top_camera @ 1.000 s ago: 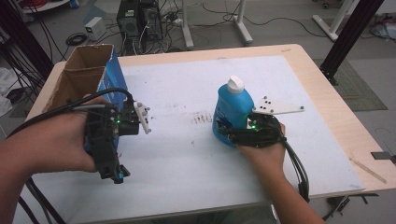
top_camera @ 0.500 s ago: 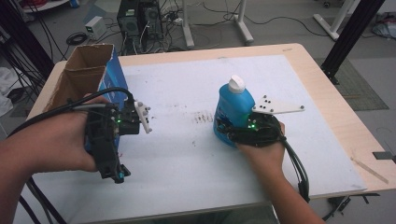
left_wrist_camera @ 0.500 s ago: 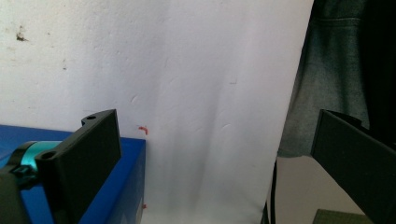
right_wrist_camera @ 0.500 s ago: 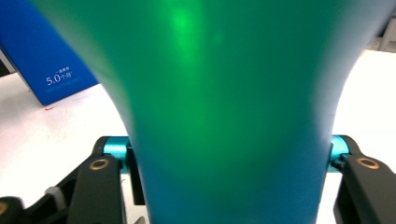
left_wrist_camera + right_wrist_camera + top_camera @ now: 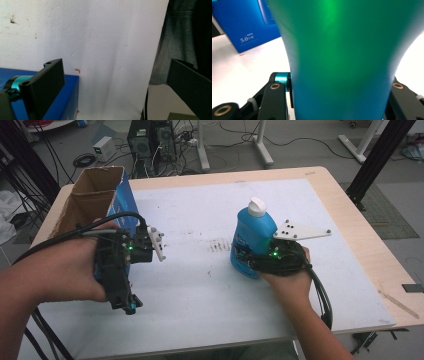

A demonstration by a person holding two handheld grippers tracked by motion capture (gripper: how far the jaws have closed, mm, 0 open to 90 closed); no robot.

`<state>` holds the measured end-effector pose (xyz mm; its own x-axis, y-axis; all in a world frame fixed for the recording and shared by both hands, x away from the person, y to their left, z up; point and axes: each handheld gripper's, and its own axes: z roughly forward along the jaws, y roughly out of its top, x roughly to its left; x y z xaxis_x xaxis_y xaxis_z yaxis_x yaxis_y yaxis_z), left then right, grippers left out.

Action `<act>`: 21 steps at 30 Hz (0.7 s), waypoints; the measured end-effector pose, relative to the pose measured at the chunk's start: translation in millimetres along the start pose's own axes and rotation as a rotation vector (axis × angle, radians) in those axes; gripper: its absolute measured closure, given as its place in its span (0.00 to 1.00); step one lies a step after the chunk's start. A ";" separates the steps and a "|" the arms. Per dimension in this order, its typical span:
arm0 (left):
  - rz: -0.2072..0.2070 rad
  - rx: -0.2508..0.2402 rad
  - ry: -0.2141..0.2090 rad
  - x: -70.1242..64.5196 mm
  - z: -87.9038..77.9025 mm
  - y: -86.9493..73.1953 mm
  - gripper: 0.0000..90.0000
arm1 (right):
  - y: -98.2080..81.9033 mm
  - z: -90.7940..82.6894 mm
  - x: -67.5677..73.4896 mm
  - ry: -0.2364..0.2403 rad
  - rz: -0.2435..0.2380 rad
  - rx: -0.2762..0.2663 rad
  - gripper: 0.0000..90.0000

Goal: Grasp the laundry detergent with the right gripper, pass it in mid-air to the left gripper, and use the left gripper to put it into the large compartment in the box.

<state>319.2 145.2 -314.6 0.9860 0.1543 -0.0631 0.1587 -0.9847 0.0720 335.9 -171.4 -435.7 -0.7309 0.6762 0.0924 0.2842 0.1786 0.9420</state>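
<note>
A blue detergent bottle [image 5: 252, 240] with a white cap stands upright right of the board's middle. My right gripper [image 5: 243, 261] reaches in from the right at its lower body; its jaws have just been closing and now press the bottle [image 5: 342, 62] on both sides, with one finger [image 5: 274, 100] beside it. My left gripper [image 5: 129, 306] is held at the left, tips toward the near edge. Its jaws stand wide apart over bare board [image 5: 113, 65], with nothing between them. An open blue cardboard box [image 5: 92, 200] stands behind the left hand.
A white foam board [image 5: 200, 285] covers most of the wooden table [image 5: 360, 235]. The blue box [image 5: 67, 100] lies close beside the left jaw and shows behind the bottle [image 5: 249, 27]. A thin wooden stick [image 5: 397, 302] lies at the table's right edge. Cables and equipment sit on the floor beyond.
</note>
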 end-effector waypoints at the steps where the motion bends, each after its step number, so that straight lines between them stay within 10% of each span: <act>1: 0.000 0.000 0.000 0.0 0.0 0.0 0.02 | 0.0 0.0 0.0 0.000 0.000 0.000 0.51; 11: 0.014 -0.003 0.016 5.0 -16.4 9.4 0.02 | 26.8 -13.4 8.9 0.090 -0.086 0.019 0.51; 21: 0.065 -0.025 0.022 10.8 -51.6 35.2 0.02 | 56.6 -17.6 27.5 0.303 -0.200 0.024 0.51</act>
<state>338.1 116.3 -261.4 0.9952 0.0917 -0.0354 0.0949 -0.9904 0.1006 321.0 -155.3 -374.2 -0.9233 0.3842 0.0018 0.1287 0.3047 0.9437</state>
